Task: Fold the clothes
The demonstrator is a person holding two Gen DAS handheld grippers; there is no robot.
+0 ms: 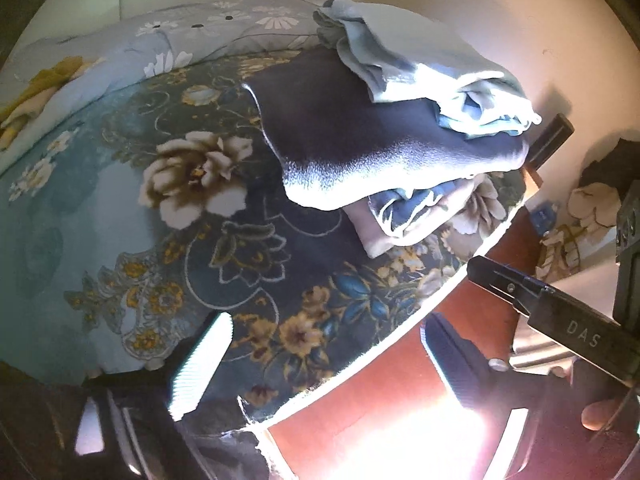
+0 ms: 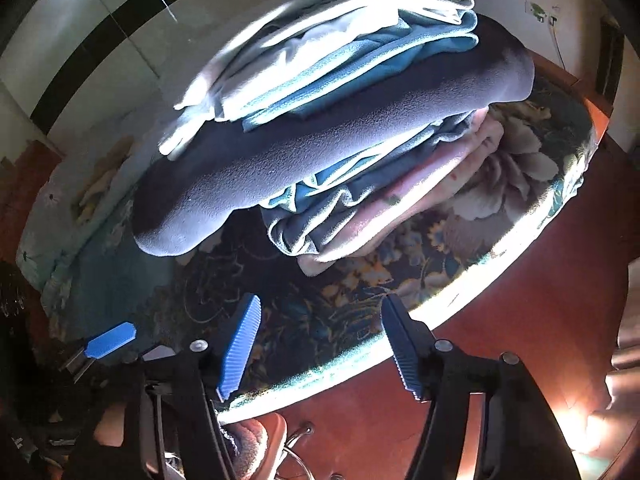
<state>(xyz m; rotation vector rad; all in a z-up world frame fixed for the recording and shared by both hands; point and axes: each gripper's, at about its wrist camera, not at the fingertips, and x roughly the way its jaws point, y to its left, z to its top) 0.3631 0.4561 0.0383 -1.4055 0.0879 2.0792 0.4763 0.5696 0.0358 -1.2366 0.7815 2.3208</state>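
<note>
A stack of folded clothes sits near the corner of the bed: a light blue garment (image 1: pixel 420 72) on top, a dark navy one (image 1: pixel 360 144) under it, then blue-grey and pale pink pieces (image 1: pixel 400 224). The right wrist view shows the same stack close up, with the light blue garment (image 2: pixel 328 60), the navy one (image 2: pixel 320 152) and the pink one (image 2: pixel 400 208). My left gripper (image 1: pixel 320 364) is open and empty over the bed's front edge. My right gripper (image 2: pixel 320 344) is open and empty, just short of the stack.
The bed has a dark floral sheet (image 1: pixel 200 240). A light blue daisy-print quilt (image 1: pixel 180 44) lies at the back. The red-brown floor (image 1: pixel 380 420) runs beside the bed edge, with bright glare. A slippered foot (image 2: pixel 256 440) stands below the right gripper.
</note>
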